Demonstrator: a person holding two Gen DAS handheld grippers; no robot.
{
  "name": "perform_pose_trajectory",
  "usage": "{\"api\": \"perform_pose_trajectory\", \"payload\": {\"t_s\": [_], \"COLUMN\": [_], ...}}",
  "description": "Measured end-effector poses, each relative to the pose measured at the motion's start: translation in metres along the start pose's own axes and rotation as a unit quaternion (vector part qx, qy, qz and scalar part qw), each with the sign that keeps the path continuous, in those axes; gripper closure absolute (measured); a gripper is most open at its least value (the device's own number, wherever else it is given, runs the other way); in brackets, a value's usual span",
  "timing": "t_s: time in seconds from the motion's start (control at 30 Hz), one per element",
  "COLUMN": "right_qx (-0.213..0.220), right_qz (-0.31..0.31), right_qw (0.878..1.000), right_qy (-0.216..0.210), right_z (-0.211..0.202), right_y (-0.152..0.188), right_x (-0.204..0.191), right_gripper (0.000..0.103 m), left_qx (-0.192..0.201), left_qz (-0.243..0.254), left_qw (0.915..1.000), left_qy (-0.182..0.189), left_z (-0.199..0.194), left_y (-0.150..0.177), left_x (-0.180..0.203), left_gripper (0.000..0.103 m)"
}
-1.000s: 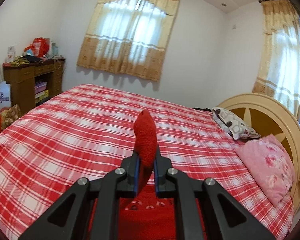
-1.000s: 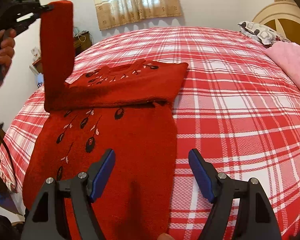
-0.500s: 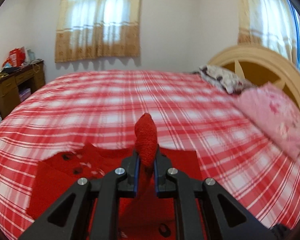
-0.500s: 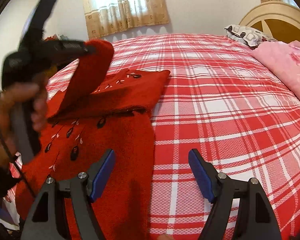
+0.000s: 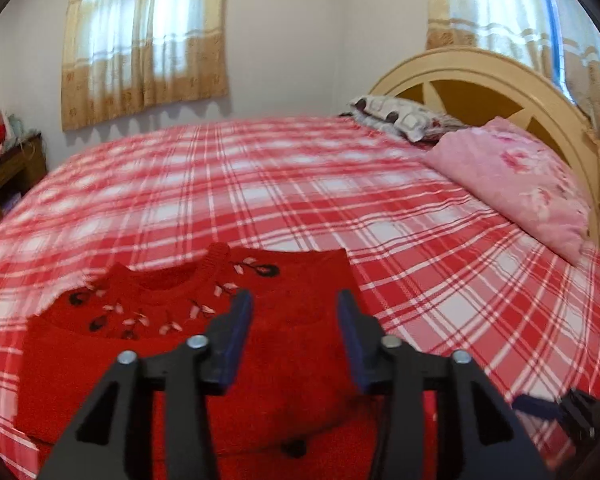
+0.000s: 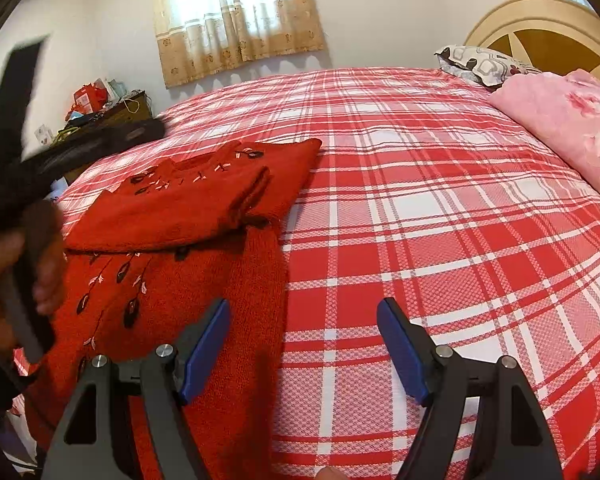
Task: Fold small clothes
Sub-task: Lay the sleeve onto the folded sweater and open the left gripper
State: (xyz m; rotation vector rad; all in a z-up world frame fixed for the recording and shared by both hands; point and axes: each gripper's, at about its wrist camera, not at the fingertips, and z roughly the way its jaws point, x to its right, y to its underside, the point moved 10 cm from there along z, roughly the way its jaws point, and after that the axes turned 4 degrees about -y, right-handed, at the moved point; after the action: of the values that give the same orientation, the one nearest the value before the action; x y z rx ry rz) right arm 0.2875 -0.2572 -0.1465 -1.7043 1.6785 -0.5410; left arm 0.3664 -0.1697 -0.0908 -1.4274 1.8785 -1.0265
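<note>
Across the plaid bed [image 6: 440, 208] lay our red sweater [image 6: 188, 216], at its near left, both sleeves folded in over the chest. Our left gripper [image 5: 294, 320] was opening, jaws empty; our right gripper [image 6: 304, 344] hung released. We judged the bottom fold remained.

A red knitted sweater [image 6: 172, 280] with dark and pale leaf embroidery lies flat on the plaid bed [image 6: 420, 200], at the left of the frame. Its upper part is folded, a sleeve [image 6: 248, 196] laid across the chest.
</note>
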Motion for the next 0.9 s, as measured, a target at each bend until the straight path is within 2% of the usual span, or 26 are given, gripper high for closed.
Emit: {"api": "perform_pose_trajectory", "payload": {"t_s": [0.07, 0.1, 0.2, 0.27, 0.37, 0.43, 0.53, 0.57, 0.67, 0.7, 0.77, 0.8, 0.83, 0.87, 0.9], "right_qx": [0.003, 0.004, -0.003, -0.008, -0.013, -0.016, -0.035, -0.043, -0.065, -0.07, -0.099, -0.107, -0.112, -0.114, -0.112], "right_qz": [0.003, 0.004, 0.007, 0.013, 0.01, 0.004, -0.008, -0.005, -0.017, -0.015, -0.006, -0.002, -0.001, -0.002, -0.007], "right_qw": [1.0, 1.0, 1.0, 0.999, 0.997, 0.996, 0.993, 0.993, 0.994, 0.994, 0.993, 0.993, 0.992, 0.992, 0.993], "right_qy": [-0.006, -0.008, -0.02, -0.039, -0.073, -0.086, -0.108, -0.114, -0.088, -0.082, -0.065, -0.056, -0.051, -0.05, -0.047], "right_z": [-0.001, -0.001, 0.0, 0.0, 0.0, 0.003, 0.02, 0.027, 0.056, 0.063, 0.086, 0.092, 0.097, 0.1, 0.101], "right_y": [0.0, 0.0, 0.001, -0.001, -0.014, -0.028, -0.049, -0.053, -0.062, -0.063, -0.057, -0.053, -0.05, -0.048, -0.047], "right_x": [0.0, 0.001, -0.002, -0.008, -0.025, -0.036, -0.057, -0.062, -0.068, -0.067, -0.063, -0.059, -0.058, -0.058, -0.059], "right_gripper": [0.027, 0.027, 0.027, 0.027, 0.027, 0.038, 0.047, 0.048, 0.052, 0.057, 0.06, 0.067, 0.081, 0.088, 0.09], "left_qx": [0.016, 0.024, 0.021, 0.005, -0.031, -0.043, -0.055, -0.055, -0.052, -0.048, -0.047, -0.049, -0.051, -0.052, -0.054], "left_qz": [0.01, 0.016, 0.041, 0.053, 0.037, 0.014, -0.016, -0.028, -0.055, -0.062, -0.07, -0.073, -0.077, -0.08, -0.083], "left_qw": [0.9998, 0.9994, 0.9968, 0.992, 0.9823, 0.9779, 0.9704, 0.9688, 0.9695, 0.9696, 0.9716, 0.9721, 0.9727, 0.9733, 0.9738], "left_qy": [-0.007, -0.019, -0.065, -0.114, -0.181, -0.204, -0.234, -0.24, -0.233, -0.232, -0.221, -0.218, -0.213, -0.209, -0.205], "left_z": [-0.018, -0.026, -0.037, -0.044, -0.053, -0.058, -0.058, -0.057, -0.049, -0.045, -0.04, -0.037, -0.033, -0.036, -0.037], "left_y": [0.004, 0.01, 0.034, 0.057, 0.088, 0.099, 0.106, 0.105, 0.104, 0.104, 0.109, 0.112, 0.115, 0.12, 0.123], "left_x": [-0.014, -0.026, -0.065, -0.105, -0.172, -0.202, -0.235, -0.242, -0.243, -0.241, -0.239, -0.239, -0.237, -0.238, -0.237], "left_gripper": [0.024, 0.022, 0.021, 0.02, 0.019, 0.019, 0.015, 0.014, 0.007, 0.007, 0.007, 0.007, 0.007, 0.007, 0.007]}}
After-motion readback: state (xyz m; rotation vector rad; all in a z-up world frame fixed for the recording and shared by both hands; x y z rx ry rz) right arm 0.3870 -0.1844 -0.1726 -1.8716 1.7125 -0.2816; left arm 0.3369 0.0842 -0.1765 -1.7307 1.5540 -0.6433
